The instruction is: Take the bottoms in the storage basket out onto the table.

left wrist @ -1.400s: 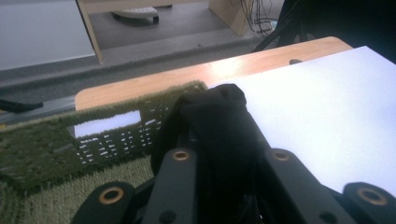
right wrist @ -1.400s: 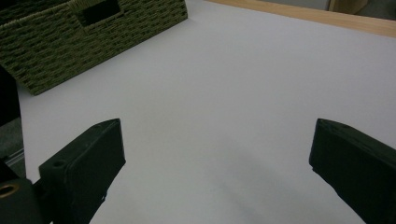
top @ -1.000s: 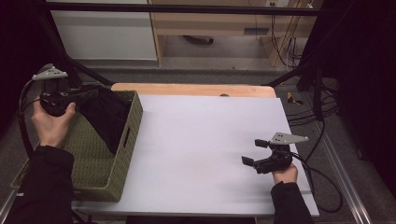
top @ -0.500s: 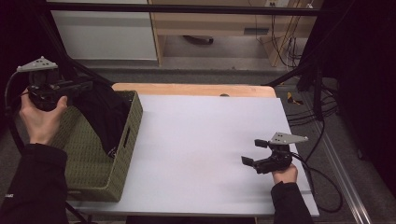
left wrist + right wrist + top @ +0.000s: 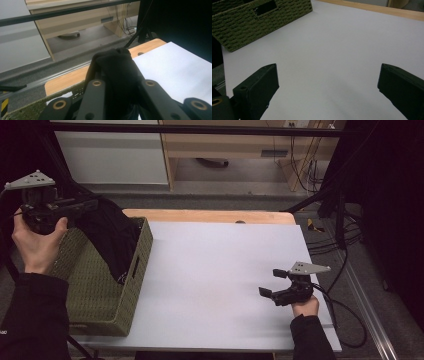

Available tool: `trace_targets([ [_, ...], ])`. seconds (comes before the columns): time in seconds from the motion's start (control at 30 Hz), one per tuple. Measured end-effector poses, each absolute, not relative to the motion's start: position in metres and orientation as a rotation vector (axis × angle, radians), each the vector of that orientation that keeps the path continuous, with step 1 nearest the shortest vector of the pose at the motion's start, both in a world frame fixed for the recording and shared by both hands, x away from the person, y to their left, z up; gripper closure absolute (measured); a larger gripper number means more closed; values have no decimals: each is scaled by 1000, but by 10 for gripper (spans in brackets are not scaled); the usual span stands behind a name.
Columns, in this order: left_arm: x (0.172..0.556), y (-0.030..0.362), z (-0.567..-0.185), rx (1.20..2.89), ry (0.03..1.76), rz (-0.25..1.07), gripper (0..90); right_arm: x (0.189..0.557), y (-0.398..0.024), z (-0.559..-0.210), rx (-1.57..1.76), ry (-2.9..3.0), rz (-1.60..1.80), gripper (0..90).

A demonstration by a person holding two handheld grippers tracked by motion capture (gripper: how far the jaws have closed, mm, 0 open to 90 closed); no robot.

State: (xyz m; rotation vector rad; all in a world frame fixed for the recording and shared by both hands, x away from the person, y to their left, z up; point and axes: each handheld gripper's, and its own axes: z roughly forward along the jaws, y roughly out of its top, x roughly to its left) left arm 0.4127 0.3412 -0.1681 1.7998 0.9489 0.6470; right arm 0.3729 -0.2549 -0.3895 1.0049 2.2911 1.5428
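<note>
Black cloth [image 5: 117, 67] pinched in left hand-held gripper [image 5: 121, 85]

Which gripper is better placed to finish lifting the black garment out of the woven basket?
Left. The left gripper is shut on the black garment above the green woven basket. The right gripper sits open, low over the white tabletop.

I count two grippers: the left gripper [image 5: 75, 206] at the far left and the right gripper [image 5: 272, 282] at the near right. I see one black cloth [image 5: 112, 237] and one green woven basket [image 5: 95, 290], both at the left. There is one white table [image 5: 210, 270], and two hands of one person, one on each gripper.
</note>
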Motion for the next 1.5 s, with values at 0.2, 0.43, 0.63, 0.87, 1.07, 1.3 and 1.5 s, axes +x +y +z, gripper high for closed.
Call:
trace_targets([
  [0.2, 409, 339, -162, 1799, 936, 634, 804, 373, -255, -390, 1001, 2295, 1538, 39],
  [0.43, 404, 337, -155, 1798, 906, 614, 803, 373, -254, -390, 1001, 2295, 1536, 39],
  [0.63, 399, 336, -146, 1789, 877, 602, 803, 373, -254, -390, 1001, 2296, 1535, 39],
  [0.87, 393, 332, -136, 1772, 851, 601, 803, 373, -255, -390, 1000, 2295, 1535, 39],
  [1.07, 389, 323, -129, 1772, 817, 592, 803, 373, -255, -390, 1000, 2293, 1537, 39],
  [1.3, 388, 309, -123, 1779, 775, 578, 803, 373, -255, -390, 1000, 2294, 1536, 39],
  [1.5, 387, 300, -120, 1783, 750, 571, 804, 373, -255, -390, 1000, 2294, 1536, 39],
])
